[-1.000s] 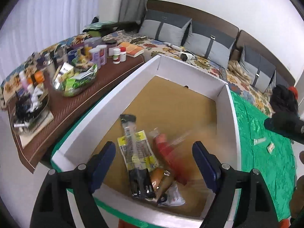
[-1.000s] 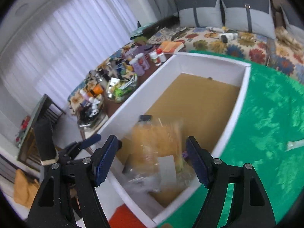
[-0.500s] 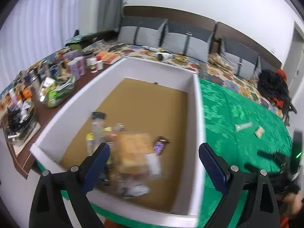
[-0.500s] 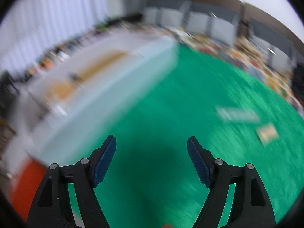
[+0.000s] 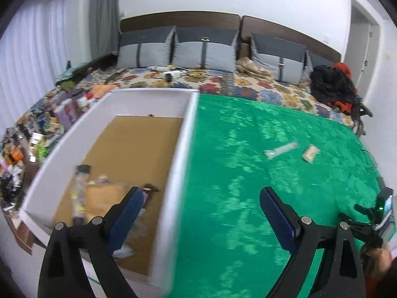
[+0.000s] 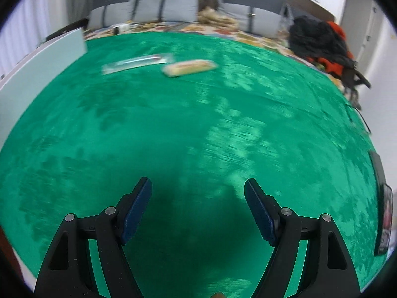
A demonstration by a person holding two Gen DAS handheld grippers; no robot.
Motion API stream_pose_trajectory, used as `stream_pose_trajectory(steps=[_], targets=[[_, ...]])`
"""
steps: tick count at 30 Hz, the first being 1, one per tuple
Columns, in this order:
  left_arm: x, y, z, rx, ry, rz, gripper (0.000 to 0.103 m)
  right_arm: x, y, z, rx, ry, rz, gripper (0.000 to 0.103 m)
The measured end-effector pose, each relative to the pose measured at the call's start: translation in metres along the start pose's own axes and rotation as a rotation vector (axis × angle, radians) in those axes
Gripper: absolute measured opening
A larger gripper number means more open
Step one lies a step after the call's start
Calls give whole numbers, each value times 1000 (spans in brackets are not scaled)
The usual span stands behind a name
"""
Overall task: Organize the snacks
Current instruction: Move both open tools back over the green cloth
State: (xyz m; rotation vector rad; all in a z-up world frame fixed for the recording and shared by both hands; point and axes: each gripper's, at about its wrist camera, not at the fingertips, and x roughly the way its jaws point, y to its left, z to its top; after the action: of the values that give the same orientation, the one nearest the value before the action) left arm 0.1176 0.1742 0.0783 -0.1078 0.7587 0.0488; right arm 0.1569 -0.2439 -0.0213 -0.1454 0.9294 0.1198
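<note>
A white box (image 5: 184, 134) with a brown floor holds several snack packets (image 5: 99, 196) at its near end. On the green cloth (image 5: 248, 173) lie a long clear-wrapped bar (image 5: 281, 150) and a small tan packet (image 5: 310, 153). My left gripper (image 5: 199, 190) is open and empty, straddling the box's right wall. My right gripper (image 6: 198, 181) is open and empty, low over bare green cloth. In the right wrist view the clear bar (image 6: 137, 62) and the tan packet (image 6: 189, 67) lie well ahead of it, and the box wall (image 6: 49, 57) is at the left.
A dark table left of the box is crowded with bottles and jars (image 5: 37, 136). Grey pillows (image 5: 203, 49) line the headboard. A black and orange bag (image 6: 320, 42) sits at the back right. A dark flat device (image 6: 383, 203) lies at the cloth's right edge.
Both grippers swung right, away from the box. The orange packet that was between the right jaws now lies in the box. The right gripper dropped low over the cloth. The left jaws widened.
</note>
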Motion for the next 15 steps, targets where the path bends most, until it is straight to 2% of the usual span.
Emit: stream_pose_trajectory(steps=[4,9,12,15], targets=[[15,-42,-16,14,26,-93,100,5,-23,-5,61,-8,-19,80],[64,-106,-46,88,142,-164,100,9,-46,-4,100,-19,-27,80],[98,-138,-69,131,206,-162,100,16,-57,-2,105,-15,-27,80],[127,-165,-86,213,268,-135,99,21,-66,-4,141,-10,20,80]])
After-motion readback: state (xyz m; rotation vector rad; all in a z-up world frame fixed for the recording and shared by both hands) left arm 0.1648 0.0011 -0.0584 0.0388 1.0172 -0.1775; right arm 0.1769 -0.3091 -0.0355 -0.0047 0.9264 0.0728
